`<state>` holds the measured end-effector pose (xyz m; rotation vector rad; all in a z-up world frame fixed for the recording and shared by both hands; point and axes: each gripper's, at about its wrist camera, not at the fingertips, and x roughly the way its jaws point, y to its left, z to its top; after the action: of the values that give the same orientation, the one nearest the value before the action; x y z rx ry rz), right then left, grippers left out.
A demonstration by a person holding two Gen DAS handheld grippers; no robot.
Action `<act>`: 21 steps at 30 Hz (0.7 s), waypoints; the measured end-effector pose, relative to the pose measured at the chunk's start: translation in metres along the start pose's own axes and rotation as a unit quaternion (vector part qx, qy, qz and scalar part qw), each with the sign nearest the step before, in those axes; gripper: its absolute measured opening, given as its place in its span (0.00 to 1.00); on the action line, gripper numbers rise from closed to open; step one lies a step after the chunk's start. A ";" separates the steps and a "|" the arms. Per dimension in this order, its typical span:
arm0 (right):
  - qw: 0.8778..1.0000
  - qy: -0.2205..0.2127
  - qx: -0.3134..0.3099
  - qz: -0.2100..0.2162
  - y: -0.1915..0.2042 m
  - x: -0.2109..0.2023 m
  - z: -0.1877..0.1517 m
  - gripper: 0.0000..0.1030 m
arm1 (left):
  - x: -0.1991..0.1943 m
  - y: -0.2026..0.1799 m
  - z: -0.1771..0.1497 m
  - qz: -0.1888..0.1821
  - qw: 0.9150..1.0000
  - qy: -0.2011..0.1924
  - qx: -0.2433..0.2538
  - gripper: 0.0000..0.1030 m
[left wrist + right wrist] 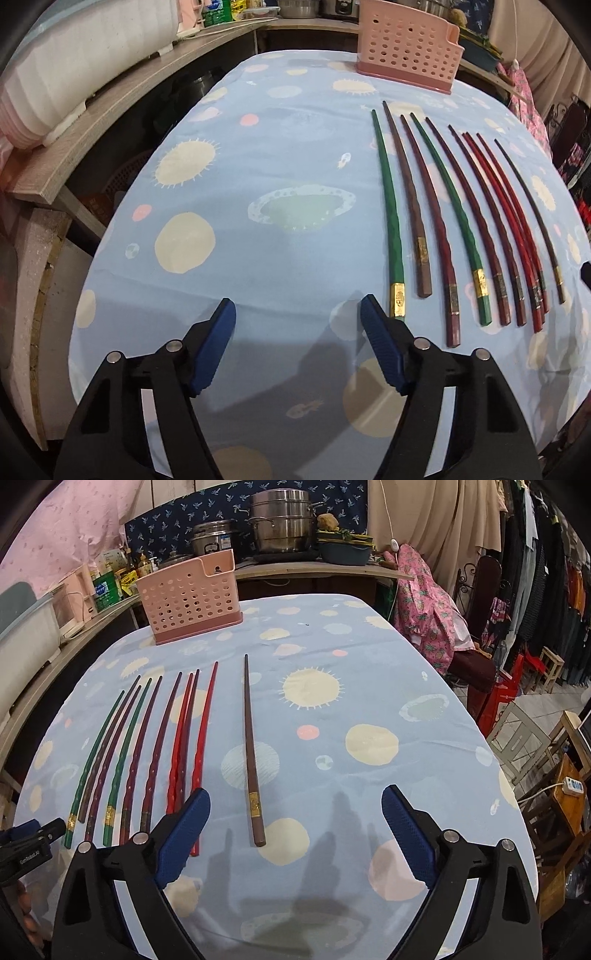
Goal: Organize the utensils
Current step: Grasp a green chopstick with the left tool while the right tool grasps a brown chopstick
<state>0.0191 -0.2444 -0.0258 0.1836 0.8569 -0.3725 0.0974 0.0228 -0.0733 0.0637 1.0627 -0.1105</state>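
Observation:
Several chopsticks, green, maroon, red and brown, lie side by side on the blue patterned tablecloth; the row shows in the left wrist view and in the right wrist view. One brown chopstick lies apart, right of the row. A pink perforated utensil basket stands at the table's far end. My left gripper is open and empty, just left of the nearest green chopstick. My right gripper is open and empty, with the brown chopstick's near end between its fingers' line.
A wooden shelf with white foam runs along the table's left. Steel pots sit on a counter behind the basket. A chair with pink cloth and hanging clothes stand at the right. The left gripper's side shows in the right wrist view.

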 end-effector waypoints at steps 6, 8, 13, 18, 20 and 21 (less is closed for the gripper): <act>1.000 0.013 0.003 0.009 0.001 0.013 0.002 0.69 | 0.001 0.000 0.003 -0.002 1.000 -0.003 0.002 0.60; 1.000 0.017 -0.002 0.012 0.004 0.018 0.002 0.60 | 0.001 -0.001 0.004 -0.001 1.000 -0.004 0.002 0.60; 0.999 0.033 -0.007 0.019 0.008 0.031 -0.001 0.45 | -0.004 -0.003 0.006 -0.017 1.000 -0.007 0.003 0.61; 0.999 0.036 -0.018 0.018 0.011 0.034 -0.004 0.34 | -0.016 -0.014 0.007 -0.038 0.999 -0.023 0.015 0.67; 0.999 0.034 -0.021 0.019 0.013 0.034 -0.004 0.28 | -0.013 -0.021 0.005 -0.043 0.999 -0.017 0.026 0.67; 0.999 0.034 -0.023 0.019 0.013 0.034 -0.004 0.27 | -0.010 -0.023 0.003 -0.040 0.999 -0.011 0.029 0.66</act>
<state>0.0421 -0.2393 -0.0543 0.1707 0.9268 -0.3122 0.0925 0.0003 -0.0633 0.0723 1.0394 -0.2145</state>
